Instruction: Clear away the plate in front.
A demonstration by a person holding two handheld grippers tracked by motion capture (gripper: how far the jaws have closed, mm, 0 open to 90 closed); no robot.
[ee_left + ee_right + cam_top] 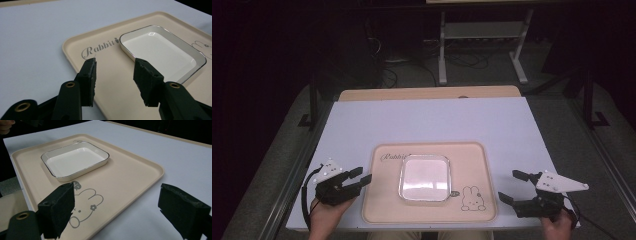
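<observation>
A beige tray [472, 160] with a rabbit drawing [470, 198] and the word "Rabbit" lies on the white table. A white square dish [424, 177] with a thin dark rim sits empty in the tray's middle. My left gripper [359, 176] hovers at the tray's left edge, open, with nothing between its jaws. My right gripper [513, 186] is just off the tray's right edge, wide open and empty. From the left gripper view, the dish [162, 50] is ahead and to the right of the open jaws. The right gripper view looks across the tray [130, 177] at the dish [75, 160].
The white table top [432, 122] has bare surface behind and beside the tray. A wooden strip [427, 93] runs along its far edge. Beyond it are a dark floor, cables and a white metal stand [482, 35]. A hand [6, 126] shows at the far corner in the right gripper view.
</observation>
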